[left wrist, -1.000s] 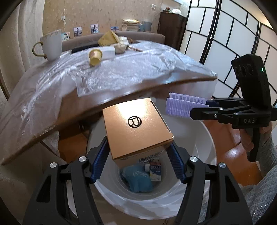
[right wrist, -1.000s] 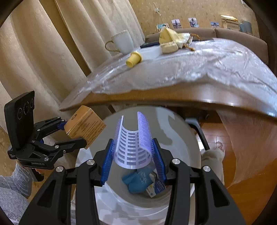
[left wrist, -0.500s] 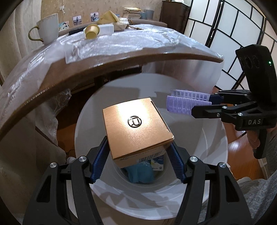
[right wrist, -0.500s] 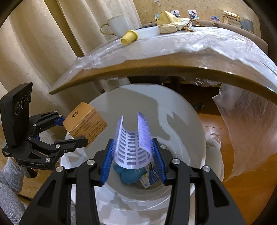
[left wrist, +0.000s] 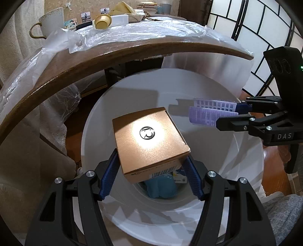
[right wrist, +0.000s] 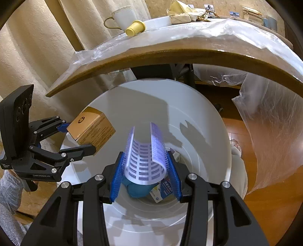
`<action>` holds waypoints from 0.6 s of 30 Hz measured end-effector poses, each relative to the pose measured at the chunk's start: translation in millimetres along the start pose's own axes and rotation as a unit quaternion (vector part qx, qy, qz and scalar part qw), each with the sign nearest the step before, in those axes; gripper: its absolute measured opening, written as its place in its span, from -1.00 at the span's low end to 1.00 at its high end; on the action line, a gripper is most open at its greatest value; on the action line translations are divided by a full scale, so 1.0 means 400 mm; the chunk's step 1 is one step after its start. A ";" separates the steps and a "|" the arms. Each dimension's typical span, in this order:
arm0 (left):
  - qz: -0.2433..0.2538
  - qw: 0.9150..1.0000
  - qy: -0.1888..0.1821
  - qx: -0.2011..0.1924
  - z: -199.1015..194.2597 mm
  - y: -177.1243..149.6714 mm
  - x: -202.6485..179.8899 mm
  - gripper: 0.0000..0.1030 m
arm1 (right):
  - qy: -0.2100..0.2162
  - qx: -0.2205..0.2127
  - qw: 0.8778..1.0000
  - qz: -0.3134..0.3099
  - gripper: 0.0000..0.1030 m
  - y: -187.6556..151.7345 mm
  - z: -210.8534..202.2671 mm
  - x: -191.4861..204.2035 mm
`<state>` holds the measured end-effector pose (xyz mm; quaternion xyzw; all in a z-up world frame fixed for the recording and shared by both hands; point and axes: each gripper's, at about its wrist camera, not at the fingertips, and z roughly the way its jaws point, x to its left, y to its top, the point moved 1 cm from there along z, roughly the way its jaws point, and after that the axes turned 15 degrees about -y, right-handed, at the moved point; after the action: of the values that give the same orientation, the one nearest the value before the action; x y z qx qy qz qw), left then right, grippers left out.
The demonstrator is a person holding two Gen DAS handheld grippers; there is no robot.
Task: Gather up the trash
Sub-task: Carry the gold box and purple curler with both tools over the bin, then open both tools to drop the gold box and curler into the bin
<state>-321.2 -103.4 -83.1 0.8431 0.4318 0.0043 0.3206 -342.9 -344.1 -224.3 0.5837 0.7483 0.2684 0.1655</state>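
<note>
My left gripper (left wrist: pixel 151 170) is shut on a copper-brown cardboard box (left wrist: pixel 149 140) and holds it above the open white trash bin (left wrist: pixel 217 213). My right gripper (right wrist: pixel 145 170) is shut on a curved purple-and-white perforated plastic piece (right wrist: pixel 144 159), also over the bin (right wrist: pixel 208 132). Each gripper shows in the other's view: the right one (left wrist: pixel 225 115) with the plastic piece (left wrist: pixel 212 115), the left one (right wrist: pixel 75 136) with the box (right wrist: pixel 90 128). A blue crumpled item (right wrist: pixel 138 190) and a printed packet (right wrist: pixel 164 191) lie at the bin's bottom.
The wooden table edge (left wrist: pixel 94 56) covered in clear plastic sheet hangs just beyond the bin. On it stand a white mug (left wrist: pixel 50 22), a yellow cup (left wrist: pixel 102 20) on its side and yellow wrapping (right wrist: pixel 181 11). Curtain to the left, wooden floor (right wrist: pixel 265 198) to the right.
Both grippers have moved down and tilted toward the bin mouth with their objects still held. The table top has risen in view and the bin fills more of both frames.
</note>
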 end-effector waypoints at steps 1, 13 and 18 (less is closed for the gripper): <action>0.000 1.000 0.001 0.001 0.002 0.001 0.002 0.27 | -0.001 0.001 1.000 0.000 -0.16 -0.001 0.003 -0.001; 0.007 1.000 0.009 0.006 0.021 0.008 0.007 0.27 | -0.006 0.004 1.000 -0.003 -0.16 -0.005 0.019 -0.003; 0.007 1.000 0.013 0.009 0.028 0.008 0.008 0.27 | -0.010 0.004 1.000 -0.005 -0.16 -0.007 0.022 -0.006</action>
<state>-313.9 -108.4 -91.2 0.8488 0.4298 0.0134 0.3077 -339.4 -344.8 -233.0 0.5836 0.7505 0.2582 0.1719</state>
